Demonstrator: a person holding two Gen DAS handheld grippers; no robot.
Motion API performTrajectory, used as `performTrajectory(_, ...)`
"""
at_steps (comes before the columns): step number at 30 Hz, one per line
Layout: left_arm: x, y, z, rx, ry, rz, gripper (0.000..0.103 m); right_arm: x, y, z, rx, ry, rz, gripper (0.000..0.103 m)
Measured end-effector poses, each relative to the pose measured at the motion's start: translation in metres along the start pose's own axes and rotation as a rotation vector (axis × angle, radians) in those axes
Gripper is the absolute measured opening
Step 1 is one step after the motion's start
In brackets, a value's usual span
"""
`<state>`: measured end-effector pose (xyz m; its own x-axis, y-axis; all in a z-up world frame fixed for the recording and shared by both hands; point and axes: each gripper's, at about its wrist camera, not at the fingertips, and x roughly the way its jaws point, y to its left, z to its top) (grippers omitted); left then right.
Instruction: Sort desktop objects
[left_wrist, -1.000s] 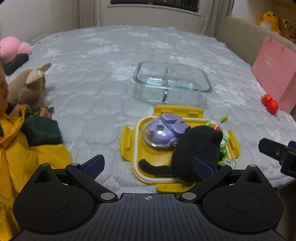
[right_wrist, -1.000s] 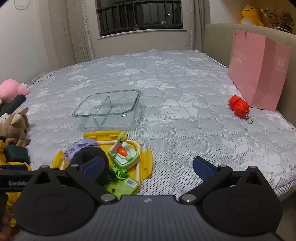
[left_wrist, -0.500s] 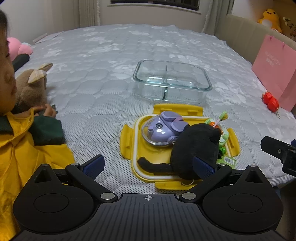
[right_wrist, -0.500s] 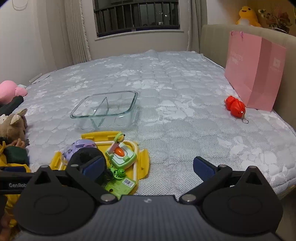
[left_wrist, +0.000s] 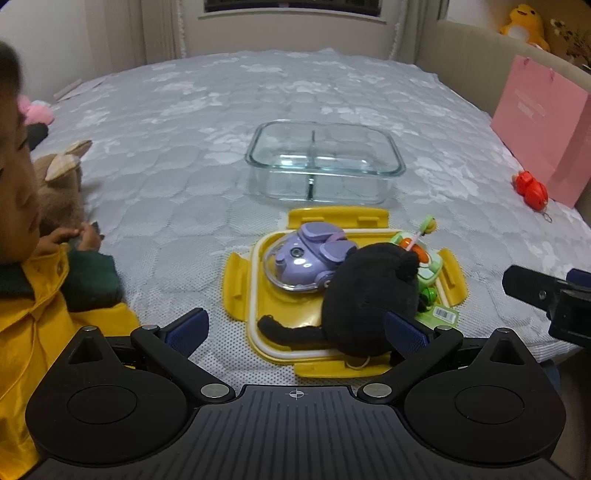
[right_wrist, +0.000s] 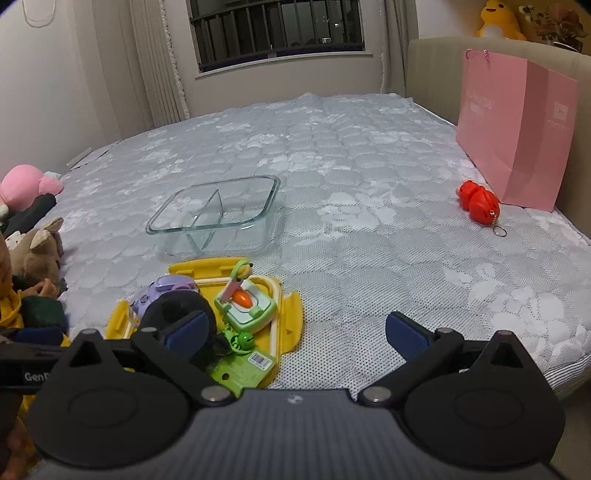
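A yellow container lid (left_wrist: 240, 291) (right_wrist: 291, 325) lies on the grey mattress and carries a purple toy (left_wrist: 306, 258) (right_wrist: 166, 291), a black plush cat (left_wrist: 365, 295) (right_wrist: 173, 314) and a green toy with an orange carrot (left_wrist: 424, 258) (right_wrist: 247, 306). Behind it stands an empty divided glass container (left_wrist: 325, 162) (right_wrist: 218, 214). My left gripper (left_wrist: 295, 332) hovers open just in front of the lid. My right gripper (right_wrist: 295, 332) is open too, over bare mattress right of the lid, nothing between its fingers.
A child in a yellow jacket (left_wrist: 40, 295) leans in at the left, beside a brown plush (left_wrist: 62, 184) (right_wrist: 37, 251) and a pink plush (right_wrist: 26, 184). A red keychain toy (left_wrist: 532, 188) (right_wrist: 478, 201) lies by a pink paper bag (left_wrist: 546, 122) (right_wrist: 517, 122) at the right.
Both grippers have drawn back slightly and tilted upward, showing more of the room. The child's head has leaned further into the left view. The toys have not moved.
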<state>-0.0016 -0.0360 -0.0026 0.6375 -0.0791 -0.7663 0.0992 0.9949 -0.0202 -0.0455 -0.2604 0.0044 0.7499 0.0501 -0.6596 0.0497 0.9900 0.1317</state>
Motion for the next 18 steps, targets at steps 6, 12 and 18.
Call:
performTrajectory(6, 0.002, -0.005, 0.001, 0.010, 0.010, -0.009, 0.103, 0.002, -0.006, 0.000, 0.009, 0.001, 0.011, 0.103)
performTrajectory(12, 0.007, -0.009, 0.003, 0.006, 0.028, -0.022, 0.103, 0.006, -0.010, 0.001, 0.027, 0.008, 0.000, 0.103)
performTrajectory(18, 0.009, -0.016, 0.003, 0.039, 0.032, -0.009, 0.103, 0.007, -0.018, 0.001, 0.059, 0.003, 0.019, 0.103)
